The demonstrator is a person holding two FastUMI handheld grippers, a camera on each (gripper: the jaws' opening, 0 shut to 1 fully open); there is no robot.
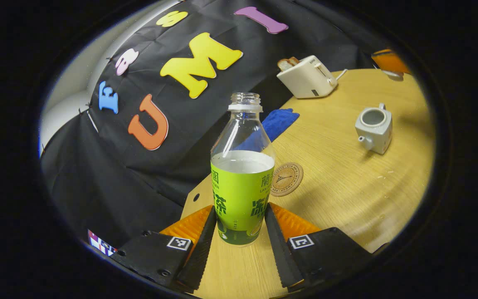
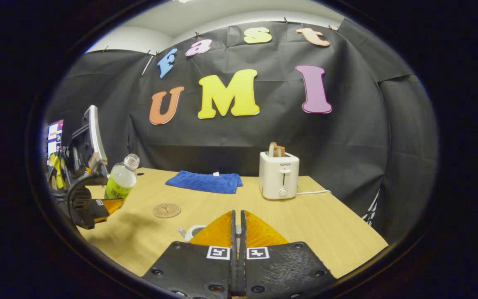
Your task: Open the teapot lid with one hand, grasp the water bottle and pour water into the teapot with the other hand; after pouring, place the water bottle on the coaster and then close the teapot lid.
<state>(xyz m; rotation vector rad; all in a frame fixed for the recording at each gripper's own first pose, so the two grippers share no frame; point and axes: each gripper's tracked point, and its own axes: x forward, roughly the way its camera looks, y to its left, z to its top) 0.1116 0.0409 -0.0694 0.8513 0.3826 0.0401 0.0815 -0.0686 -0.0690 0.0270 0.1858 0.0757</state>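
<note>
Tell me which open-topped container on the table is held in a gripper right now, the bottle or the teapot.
The water bottle: the left gripper has a finger on each side of its green label. The teapot stands alone, lid off, farther across the table.

A short brand word is printed on the toaster's (image 2: 279, 174) front, dark characters cover the water bottle's (image 1: 241, 195) green label, lettering too small to read rings the coaster (image 1: 286, 178), and square black-and-white markers sit on the left gripper (image 1: 240, 207) and right gripper (image 2: 237, 216).
</note>
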